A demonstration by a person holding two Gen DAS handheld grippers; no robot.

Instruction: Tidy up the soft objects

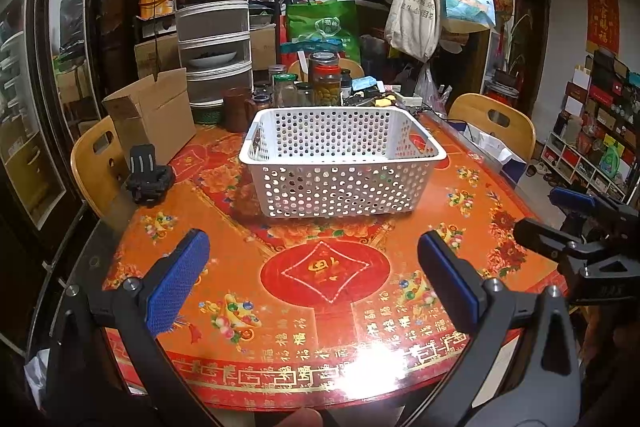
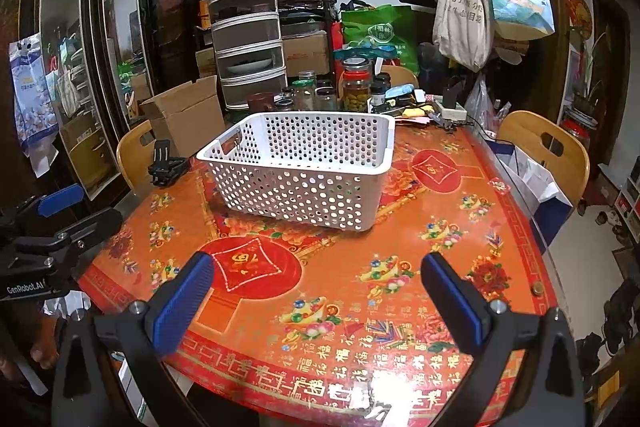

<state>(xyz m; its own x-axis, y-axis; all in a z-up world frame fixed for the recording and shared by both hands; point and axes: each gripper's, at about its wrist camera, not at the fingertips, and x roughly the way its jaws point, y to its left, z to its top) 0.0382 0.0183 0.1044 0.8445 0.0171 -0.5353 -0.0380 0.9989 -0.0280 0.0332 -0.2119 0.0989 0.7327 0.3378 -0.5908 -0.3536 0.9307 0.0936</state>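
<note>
Both tongs (image 1: 312, 283) (image 2: 316, 295) wide, ribbed blue pads, glossy red table (image 1: 248, 259), perforated white plastic basket (image 1: 340, 163).

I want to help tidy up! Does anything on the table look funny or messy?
Nothing is spilled or broken. The white basket sits upright but holds nothing, and no soft things show on the table. A small black gadget lies alone near the cardboard box.

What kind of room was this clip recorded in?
Most likely a cluttered dining room in a home: a round table with a festive red cloth, wooden chairs around it, food jars and a tiered dish rack at the back.
</note>
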